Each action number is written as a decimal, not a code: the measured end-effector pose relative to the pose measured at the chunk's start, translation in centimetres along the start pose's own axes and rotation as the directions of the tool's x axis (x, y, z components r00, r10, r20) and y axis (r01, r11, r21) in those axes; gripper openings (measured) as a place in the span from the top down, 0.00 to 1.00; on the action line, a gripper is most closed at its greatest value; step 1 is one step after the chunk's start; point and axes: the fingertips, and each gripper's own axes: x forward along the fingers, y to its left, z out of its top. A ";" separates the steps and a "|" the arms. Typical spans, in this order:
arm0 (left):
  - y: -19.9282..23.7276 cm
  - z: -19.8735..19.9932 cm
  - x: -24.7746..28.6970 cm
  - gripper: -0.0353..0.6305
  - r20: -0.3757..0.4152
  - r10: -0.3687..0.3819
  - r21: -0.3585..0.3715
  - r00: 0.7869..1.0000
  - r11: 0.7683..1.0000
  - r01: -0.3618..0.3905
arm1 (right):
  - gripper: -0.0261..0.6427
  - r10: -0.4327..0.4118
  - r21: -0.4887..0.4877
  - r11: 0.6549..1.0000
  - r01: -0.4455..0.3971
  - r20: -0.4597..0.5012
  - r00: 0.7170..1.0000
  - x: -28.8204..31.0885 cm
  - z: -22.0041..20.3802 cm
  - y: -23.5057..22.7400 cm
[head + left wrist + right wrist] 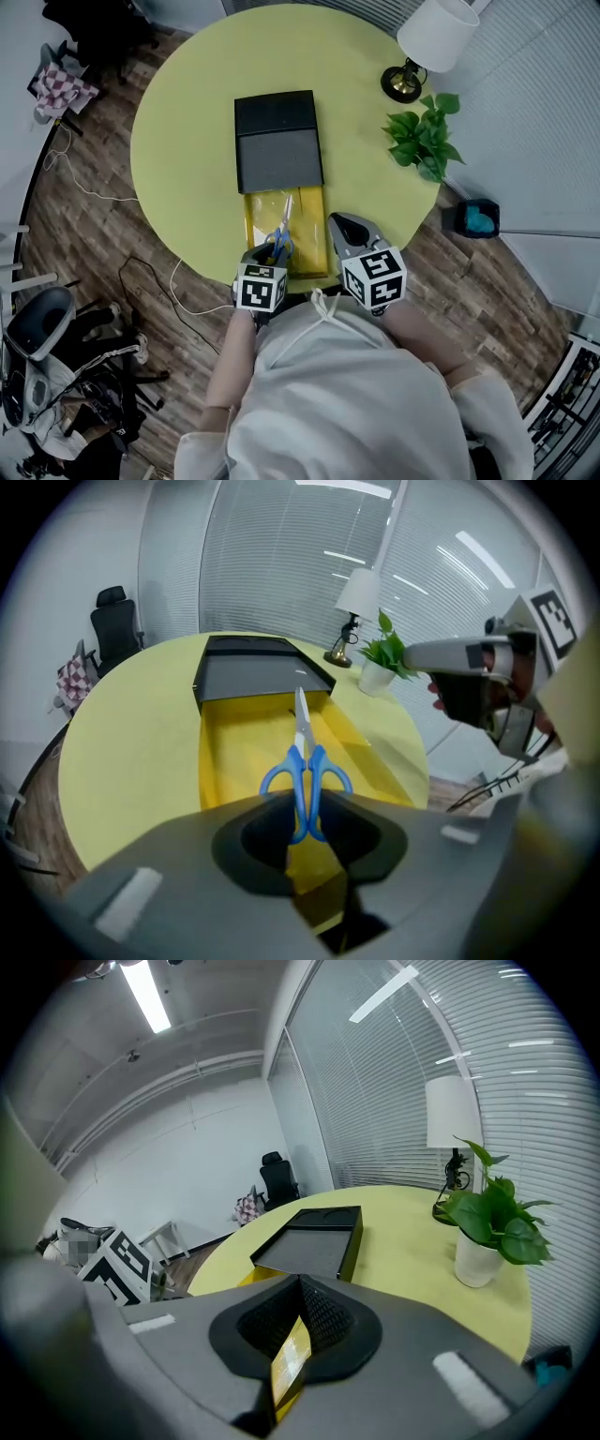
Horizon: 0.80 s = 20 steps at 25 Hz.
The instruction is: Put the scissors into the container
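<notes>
Blue-handled scissors (pixel 283 230) (pixel 305 761) hang low over a yellow tray (pixel 314 234) (pixel 234 752) that is pulled out of a black box (pixel 277 141) (pixel 253 672), blades pointing at the box. My left gripper (pixel 263 253) (pixel 305 813) is at the tray's near end, shut on the handle loops. My right gripper (pixel 345 225) (pixel 300 1288) sits at the tray's right side. Its jaws are together with a thin yellow strip of the tray's wall (pixel 291 1358) pinched between the pads. The box (pixel 314 1246) lies straight ahead of it.
The round yellow-green table (pixel 187 141) carries a white lamp (pixel 431 42) and a potted plant (pixel 424 136) at the far right. The tray's near end reaches the table's front edge. Cables (pixel 155 281) and chairs stand on the wooden floor to the left.
</notes>
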 end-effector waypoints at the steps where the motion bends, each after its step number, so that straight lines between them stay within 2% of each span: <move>1: 0.0 -0.2 0.2 0.82 -0.015 -0.004 -0.003 1.000 1.000 0.004 | 0.96 -0.001 0.002 1.000 0.001 -0.002 1.000 0.0 -0.1 -0.1; 3: -0.3 -0.8 0.8 0.82 -0.057 -0.017 -0.003 0.998 1.000 0.017 | 0.96 -0.004 0.005 1.000 0.004 -0.005 1.000 0.0 -0.2 -0.2; 6: -0.6 -1.4 1.6 0.82 -0.120 -0.024 0.039 0.992 0.999 0.029 | 0.96 -0.015 0.012 1.000 0.015 -0.009 1.000 -0.2 -0.6 -0.5; 13: -0.9 -2.4 2.9 0.82 -0.208 -0.015 0.108 0.978 0.993 0.038 | 0.96 -0.042 0.021 0.999 0.042 -0.013 0.999 -0.9 -1.2 -1.5; 20: -1.3 -2.4 2.8 0.81 -0.212 -0.022 0.123 0.977 0.991 0.049 | 0.96 -0.046 0.019 0.999 0.047 -0.018 0.999 -1.4 -1.6 -1.5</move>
